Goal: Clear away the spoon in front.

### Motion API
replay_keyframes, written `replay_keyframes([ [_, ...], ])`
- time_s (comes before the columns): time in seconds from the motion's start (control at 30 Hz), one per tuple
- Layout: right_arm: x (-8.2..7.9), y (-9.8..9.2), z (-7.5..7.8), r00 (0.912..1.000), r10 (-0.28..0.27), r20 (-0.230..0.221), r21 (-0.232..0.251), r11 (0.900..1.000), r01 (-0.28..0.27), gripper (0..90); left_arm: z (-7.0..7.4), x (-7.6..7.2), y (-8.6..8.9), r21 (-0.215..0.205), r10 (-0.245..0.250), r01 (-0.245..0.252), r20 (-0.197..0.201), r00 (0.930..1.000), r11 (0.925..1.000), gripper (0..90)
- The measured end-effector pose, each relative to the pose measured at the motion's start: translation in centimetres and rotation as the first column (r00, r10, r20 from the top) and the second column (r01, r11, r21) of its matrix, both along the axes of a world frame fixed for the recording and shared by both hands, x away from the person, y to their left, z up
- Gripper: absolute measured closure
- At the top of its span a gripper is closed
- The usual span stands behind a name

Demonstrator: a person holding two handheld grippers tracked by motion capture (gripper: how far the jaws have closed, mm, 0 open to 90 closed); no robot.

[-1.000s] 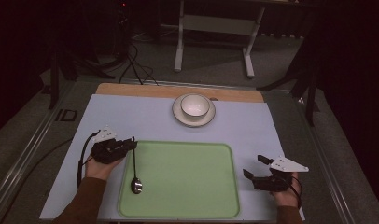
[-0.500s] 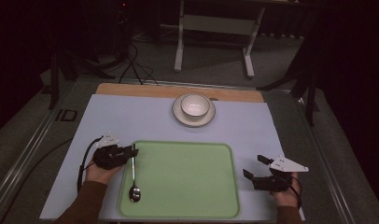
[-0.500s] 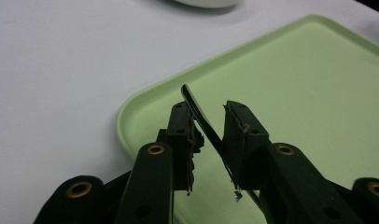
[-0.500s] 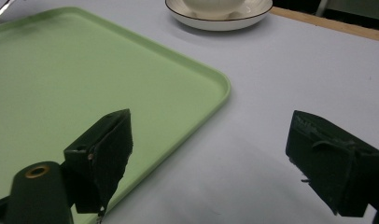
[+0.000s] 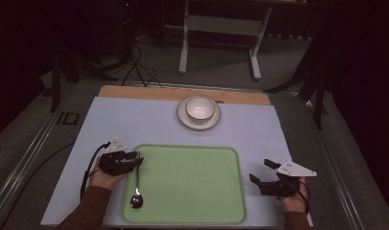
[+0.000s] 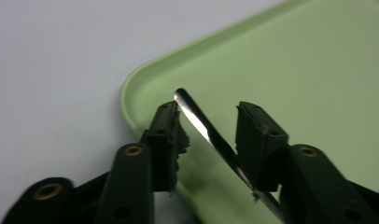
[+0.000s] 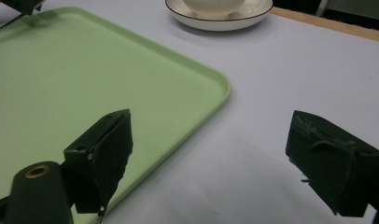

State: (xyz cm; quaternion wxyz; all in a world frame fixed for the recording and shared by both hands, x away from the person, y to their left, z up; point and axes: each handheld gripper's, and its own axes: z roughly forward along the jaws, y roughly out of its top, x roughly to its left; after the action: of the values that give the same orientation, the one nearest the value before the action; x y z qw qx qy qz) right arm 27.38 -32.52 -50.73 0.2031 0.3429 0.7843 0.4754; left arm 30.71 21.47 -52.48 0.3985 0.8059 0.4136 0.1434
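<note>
A rectangular table covered in a pale lavender-blue mat (image 5: 135, 124), with a strip of bare light wood (image 5: 135, 92) showing along its far edge. Directly on the mat lie two things — a large, flat, light-green plastic tray with rounded corners (image 5: 192, 187) at the near middle, and a round white saucer with a dark rim (image 5: 183, 118) (a white bowl sits in it) near the far edge, well apart from the tray.

- dim room, grey floor (image 5: 149, 62) lying dark
- white stand (image 5: 221, 28) standing behind table (image 5: 135, 120)
- black cables (image 5: 135, 67) trailing on floor
</note>
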Motion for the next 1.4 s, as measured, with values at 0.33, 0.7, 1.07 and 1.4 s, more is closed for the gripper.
replay_keyframes([
  [0.33, 0.0, 0.0, 0.0, 1.0, 0.002, -0.001, -0.003, 1.0, -0.002, 14.4, -0.2, 0.1, -0.8, 0.045, 0.021, -0.021, 0.011, 0.9997, 0.9988, 39.7],
  [0.7, 0.0, 0.0, 0.1, 1.0, 0.002, 0.006, 0.0, 1.0, -0.002, 14.4, 1.6, -1.1, 0.9, 0.029, 0.12, -0.127, 0.173, 0.9777, 0.9915, 39.1],
  [1.07, -0.1, -0.1, 0.2, 0.9998, -0.001, 0.02, 0.007, 1.0, 0.001, 14.4, 2.6, -2.6, 3.3, -0.002, 0.222, -0.229, 0.245, 0.9438, 0.9735, 38.5],
  [1.4, -0.3, -0.2, 0.5, 0.9984, -0.012, 0.055, 0.016, 1.0, 0.011, 14.4, 3.2, -4.1, 5.7, -0.062, 0.317, -0.313, 0.279, 0.9062, 0.9478, 38.0],
])
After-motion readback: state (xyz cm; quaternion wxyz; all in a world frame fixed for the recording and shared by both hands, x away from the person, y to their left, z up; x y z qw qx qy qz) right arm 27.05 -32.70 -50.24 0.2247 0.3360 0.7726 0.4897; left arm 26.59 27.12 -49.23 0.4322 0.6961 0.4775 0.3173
